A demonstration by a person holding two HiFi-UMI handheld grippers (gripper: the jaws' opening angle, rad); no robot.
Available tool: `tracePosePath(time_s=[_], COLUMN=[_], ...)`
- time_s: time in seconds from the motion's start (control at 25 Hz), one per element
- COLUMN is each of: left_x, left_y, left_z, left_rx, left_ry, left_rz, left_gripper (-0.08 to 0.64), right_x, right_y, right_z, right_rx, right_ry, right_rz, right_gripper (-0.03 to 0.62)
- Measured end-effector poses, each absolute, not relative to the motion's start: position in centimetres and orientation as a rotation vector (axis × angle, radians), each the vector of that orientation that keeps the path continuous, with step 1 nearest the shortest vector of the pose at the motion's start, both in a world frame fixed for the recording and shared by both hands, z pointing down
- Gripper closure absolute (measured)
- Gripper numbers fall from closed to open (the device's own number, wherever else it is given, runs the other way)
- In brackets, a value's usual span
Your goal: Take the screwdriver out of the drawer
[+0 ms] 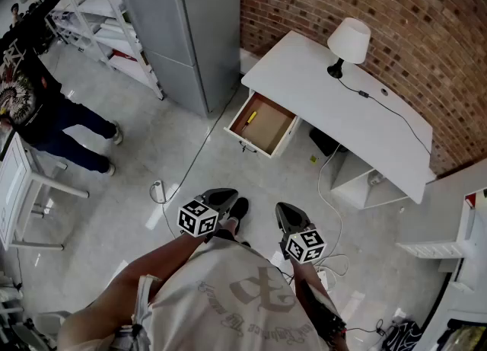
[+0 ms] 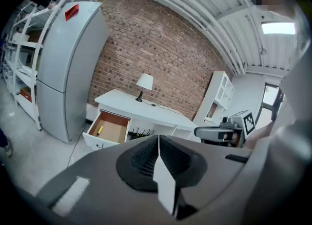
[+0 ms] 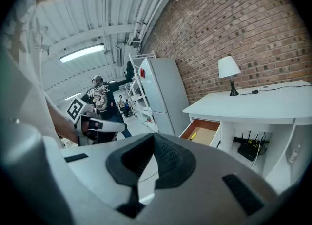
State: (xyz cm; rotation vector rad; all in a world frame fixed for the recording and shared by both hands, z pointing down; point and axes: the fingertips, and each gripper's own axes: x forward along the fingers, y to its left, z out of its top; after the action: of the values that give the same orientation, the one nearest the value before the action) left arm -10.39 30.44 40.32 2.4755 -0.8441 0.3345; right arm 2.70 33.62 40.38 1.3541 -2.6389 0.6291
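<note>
Right now the fingers of both tools are pressed together with nothing between them. On the left gripper point(image 2: 158, 141) the ribbed pads meet along one seam. On the right gripper point(image 3: 153, 136) the tips touch too, and only floor shows through the notch below them. I have both held low in front of my body, pointing a little downward, well apart from anything I need to touch.

Out past them, across a stretch of bare floor point(image 1: 152, 159), the drawer point(image 1: 255, 146) stands pulled open under the left end of the white counter point(image 1: 342, 113). The screwdriver point(image 1: 251, 116) lies inside it on the bottom panel, toward the back left corner, and nothing else in the drawer is visible. All I can make out is a short yellow handle. The shaft is too small to tell from here.

I expect it to be light and rigid, so it won't flex or crush in the grip. The handle is probably smooth plastic and round, so it may roll away from a glancing touch or twist if I catch it off-centre. I would open one pair of fingers, come down from above inside the drawer walls, and close across the middle of the yellow handle, square to its length. The drawer walls leave limited room beside it.

A lamp point(image 1: 348, 41) stands on the counter, and a person point(image 1: 46, 106) is off to the left by the shelves, clear of my path.
</note>
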Motion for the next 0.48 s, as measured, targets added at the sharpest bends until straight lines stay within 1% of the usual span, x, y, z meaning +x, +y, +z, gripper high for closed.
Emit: tracePosePath(time_s=[0.28,0.48], left_x=[-11.5,-10.9], left_y=[31.6,31.9], left_z=[40.5,39.9], left_rx=[2.465,2.485], left_ry=[-0.855,-0.861], left_rz=[0.344,0.333], left_gripper=[0.546,0.546], right_x=[1.8,2.1], right_y=[34.2,34.6], right_z=[40.2,40.3], right_rx=[1.330,1.318], right_ry=[-2.649,-2.656], right_rz=[0.636,0.632], right_gripper=[0.586,0.586])
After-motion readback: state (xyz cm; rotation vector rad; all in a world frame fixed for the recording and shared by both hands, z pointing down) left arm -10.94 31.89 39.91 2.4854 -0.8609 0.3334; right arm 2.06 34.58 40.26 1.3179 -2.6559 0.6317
